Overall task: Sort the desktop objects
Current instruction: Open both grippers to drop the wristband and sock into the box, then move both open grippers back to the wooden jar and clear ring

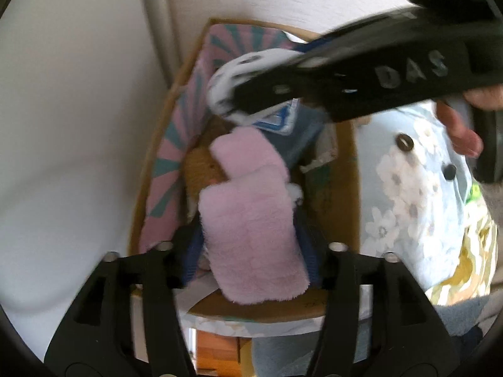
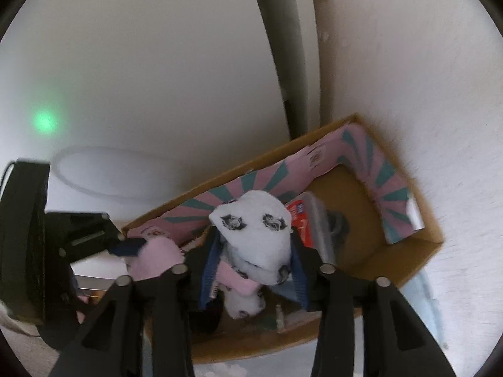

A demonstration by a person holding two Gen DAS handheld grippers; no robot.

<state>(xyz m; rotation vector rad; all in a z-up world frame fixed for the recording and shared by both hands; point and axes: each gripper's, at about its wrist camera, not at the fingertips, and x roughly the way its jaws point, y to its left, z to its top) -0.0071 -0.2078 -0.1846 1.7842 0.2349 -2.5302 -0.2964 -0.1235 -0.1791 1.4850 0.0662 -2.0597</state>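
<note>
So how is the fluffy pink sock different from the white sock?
The pink sock is plain and fuzzy; the white sock looks smoother, with dark printed patterns. The left gripper stands open around the pink sock; the right gripper pinches the white sock. Both are over the cardboard box.

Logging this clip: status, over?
Left tongs open around pink sock. Right tongs shut on white sock. Both over box.

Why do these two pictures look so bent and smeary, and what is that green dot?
Both views are fisheye, so the walls bow and dark corners ring each picture. In the left wrist view the right gripper crossing the top is smeared by motion, and the pink fuzzy sock is soft. In the right wrist view the cardboard box edges blur, and the green spot looks like lens flare.
</note>
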